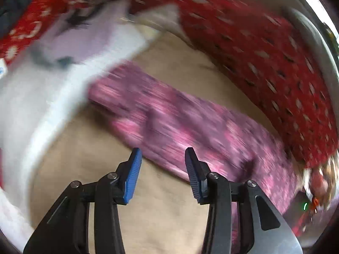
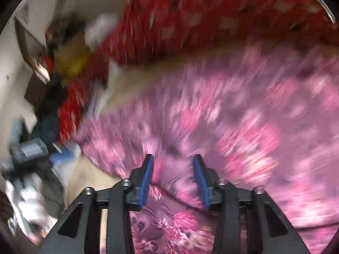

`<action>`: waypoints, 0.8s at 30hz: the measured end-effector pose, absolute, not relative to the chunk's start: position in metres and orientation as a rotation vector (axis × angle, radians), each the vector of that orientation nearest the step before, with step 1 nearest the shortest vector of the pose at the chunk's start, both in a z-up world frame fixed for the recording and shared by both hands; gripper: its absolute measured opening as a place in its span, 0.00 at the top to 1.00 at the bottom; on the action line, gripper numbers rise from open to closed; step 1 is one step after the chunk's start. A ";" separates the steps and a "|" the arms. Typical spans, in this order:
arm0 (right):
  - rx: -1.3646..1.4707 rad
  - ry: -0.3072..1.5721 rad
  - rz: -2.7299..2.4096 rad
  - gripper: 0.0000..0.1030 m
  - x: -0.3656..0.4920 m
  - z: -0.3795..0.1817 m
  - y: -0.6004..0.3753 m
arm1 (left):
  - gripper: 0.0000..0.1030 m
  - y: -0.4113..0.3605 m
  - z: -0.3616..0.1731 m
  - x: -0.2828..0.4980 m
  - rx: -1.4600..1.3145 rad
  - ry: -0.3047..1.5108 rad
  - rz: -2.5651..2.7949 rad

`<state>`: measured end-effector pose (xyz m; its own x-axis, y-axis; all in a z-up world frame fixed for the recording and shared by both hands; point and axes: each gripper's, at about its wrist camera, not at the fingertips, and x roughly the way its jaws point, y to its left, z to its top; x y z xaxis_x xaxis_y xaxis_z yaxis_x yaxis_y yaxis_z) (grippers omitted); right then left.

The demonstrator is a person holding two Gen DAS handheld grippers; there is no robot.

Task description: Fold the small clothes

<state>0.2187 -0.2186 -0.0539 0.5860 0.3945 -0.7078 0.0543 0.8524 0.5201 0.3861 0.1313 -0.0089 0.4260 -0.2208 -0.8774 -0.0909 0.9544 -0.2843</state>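
Note:
A pink and purple floral garment (image 1: 180, 122) lies on a beige surface (image 1: 165, 211), blurred by motion. My left gripper (image 1: 163, 158) is open and empty, just short of the garment's near edge. In the right wrist view the same floral garment (image 2: 233, 116) fills most of the frame. My right gripper (image 2: 172, 167) is open right over it, with cloth showing between and under the jaws, not pinched.
A red patterned cloth (image 1: 264, 63) runs along the far side and also shows in the right wrist view (image 2: 190, 17). A white garment (image 1: 53, 80) lies at the left. Dark clutter and a yellow item (image 2: 72, 61) sit at the left edge.

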 end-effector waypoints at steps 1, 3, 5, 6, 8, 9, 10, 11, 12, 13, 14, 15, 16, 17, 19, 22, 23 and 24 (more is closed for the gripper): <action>0.483 0.889 0.188 0.56 0.215 -0.055 -0.211 | 0.59 0.149 -0.008 0.393 -0.321 1.129 -0.063; 0.397 0.822 0.193 0.49 0.206 -0.052 -0.198 | 0.51 0.164 -0.014 0.403 -0.343 1.133 -0.051; 0.386 0.821 0.195 0.46 0.207 -0.050 -0.195 | 0.50 0.179 -0.020 0.411 -0.382 1.142 -0.053; 0.389 0.821 0.201 0.45 0.210 -0.050 -0.193 | 0.50 0.182 -0.024 0.412 -0.411 1.145 -0.061; 0.395 0.813 0.209 0.45 0.209 -0.050 -0.194 | 0.50 0.191 -0.033 0.419 -0.490 1.156 -0.073; 0.392 0.810 0.210 0.43 0.208 -0.050 -0.194 | 0.50 0.192 -0.037 0.422 -0.527 1.160 -0.072; 0.390 0.807 0.213 0.42 0.204 -0.050 -0.195 | 0.50 0.195 -0.044 0.428 -0.570 1.167 -0.064; 0.384 0.806 0.216 0.41 0.204 -0.050 -0.193 | 0.50 0.196 -0.049 0.432 -0.605 1.175 -0.050; 0.382 0.806 0.216 0.41 0.206 -0.050 -0.192 | 0.51 0.197 -0.058 0.438 -0.631 1.194 -0.020; 0.381 0.807 0.218 0.40 0.208 -0.050 -0.194 | 0.61 0.198 -0.061 0.440 -0.643 1.209 0.003; 0.385 0.806 0.220 0.40 0.206 -0.051 -0.196 | 0.75 0.198 -0.067 0.442 -0.674 1.226 0.004; 0.388 0.805 0.222 0.40 0.206 -0.051 -0.196 | 0.94 0.198 -0.070 0.443 -0.699 1.241 -0.006; 0.392 0.803 0.224 0.40 0.206 -0.051 -0.197 | 0.94 0.197 -0.071 0.441 -0.728 1.251 -0.010; 0.396 0.802 0.226 0.40 0.206 -0.051 -0.197 | 0.94 0.196 -0.069 0.438 -0.736 1.239 -0.005; 0.399 0.803 0.232 0.38 0.206 -0.052 -0.197 | 0.94 0.189 -0.059 0.431 -0.750 1.216 -0.030; 0.402 0.817 0.232 0.38 0.207 -0.049 -0.198 | 0.94 0.172 -0.042 0.419 -0.796 1.202 -0.095; 0.408 0.827 0.233 0.39 0.207 -0.047 -0.199 | 0.94 0.165 -0.037 0.417 -0.800 1.201 -0.114; 0.414 0.833 0.233 0.39 0.207 -0.045 -0.200 | 0.94 0.154 -0.029 0.412 -0.798 1.199 -0.141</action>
